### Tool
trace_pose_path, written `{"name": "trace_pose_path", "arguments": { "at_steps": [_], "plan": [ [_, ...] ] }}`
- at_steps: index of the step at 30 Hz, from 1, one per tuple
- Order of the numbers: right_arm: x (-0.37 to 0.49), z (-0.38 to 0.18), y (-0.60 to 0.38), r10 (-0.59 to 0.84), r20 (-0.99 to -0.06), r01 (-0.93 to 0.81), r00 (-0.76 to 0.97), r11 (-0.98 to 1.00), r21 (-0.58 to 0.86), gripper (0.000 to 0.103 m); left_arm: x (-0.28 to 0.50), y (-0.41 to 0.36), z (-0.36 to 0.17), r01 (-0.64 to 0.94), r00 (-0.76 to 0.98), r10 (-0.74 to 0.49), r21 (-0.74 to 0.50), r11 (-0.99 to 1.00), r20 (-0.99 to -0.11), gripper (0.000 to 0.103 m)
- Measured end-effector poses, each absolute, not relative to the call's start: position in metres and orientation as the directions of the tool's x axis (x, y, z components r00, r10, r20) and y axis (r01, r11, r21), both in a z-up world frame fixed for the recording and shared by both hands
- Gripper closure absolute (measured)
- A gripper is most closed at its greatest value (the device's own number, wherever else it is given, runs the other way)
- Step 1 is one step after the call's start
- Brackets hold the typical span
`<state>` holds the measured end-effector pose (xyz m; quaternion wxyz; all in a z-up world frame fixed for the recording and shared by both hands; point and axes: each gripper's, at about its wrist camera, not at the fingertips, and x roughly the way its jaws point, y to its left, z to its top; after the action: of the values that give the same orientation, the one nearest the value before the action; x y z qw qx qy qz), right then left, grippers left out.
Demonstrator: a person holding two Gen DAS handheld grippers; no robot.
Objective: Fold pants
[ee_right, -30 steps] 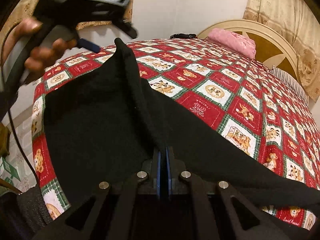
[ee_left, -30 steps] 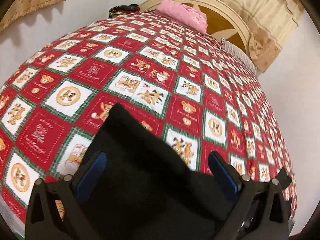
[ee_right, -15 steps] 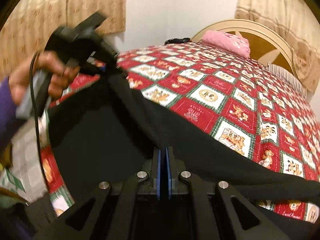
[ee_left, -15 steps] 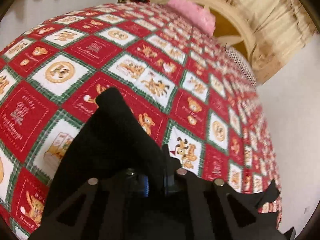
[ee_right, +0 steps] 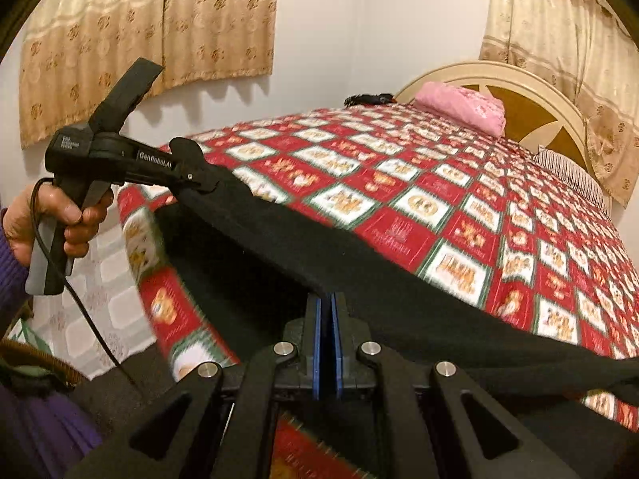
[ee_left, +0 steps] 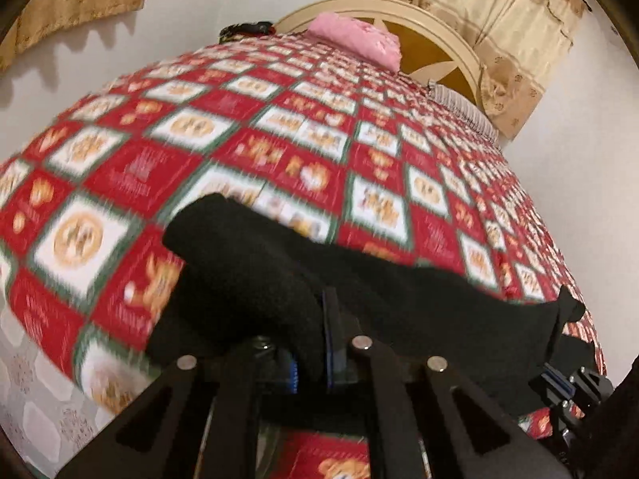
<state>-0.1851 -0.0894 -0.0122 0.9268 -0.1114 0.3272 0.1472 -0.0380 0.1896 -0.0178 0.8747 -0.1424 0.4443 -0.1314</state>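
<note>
Black pants (ee_right: 259, 239) hang over the near end of a bed with a red, white and green bear-print bedspread (ee_right: 399, 183). My right gripper (ee_right: 326, 303) is shut on the top edge of the cloth. From there the edge runs taut up to my left gripper (ee_right: 207, 179), held by a hand (ee_right: 52, 215) at the left and also shut on it. In the left wrist view the pants (ee_left: 247, 279) bunch between the jaws of the left gripper (ee_left: 315, 327). The right gripper (ee_left: 559, 387) shows at the far end of that edge, its fingers hidden.
A pink pillow (ee_right: 459, 105) and a striped one (ee_right: 571, 171) lie by the cream headboard (ee_right: 531, 92). A dark object (ee_right: 369, 98) sits at the bed's far edge. Curtains (ee_right: 159, 40) hang on the wall. A purple sleeve (ee_right: 16, 279) and tiled floor (ee_right: 108, 291) are at left.
The left gripper went from open over the pants to shut on them. Both grippers then rose and drew apart, pulling the edge taut above the bed.
</note>
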Motion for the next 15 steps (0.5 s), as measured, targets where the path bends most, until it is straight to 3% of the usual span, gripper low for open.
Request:
{"name": "trace_pose_path", "arguments": {
  "at_steps": [7,15],
  "plan": [
    [-0.205,-0.045,-0.065,0.181,-0.692,-0.384,0.699,0.911,-0.150,0.098,-0.049,0.199,-0.050,0.062,0.568,-0.345,-0.378,0.924,-0.747,0.091],
    [-0.203,-0.070,-0.058,0.161,-0.745,-0.400,0.648,0.904,-0.152,0.098,-0.041,0.203,-0.048,0.091,0.611,-0.314,-0.330,0.940,-0.726,0.090]
  ]
}}
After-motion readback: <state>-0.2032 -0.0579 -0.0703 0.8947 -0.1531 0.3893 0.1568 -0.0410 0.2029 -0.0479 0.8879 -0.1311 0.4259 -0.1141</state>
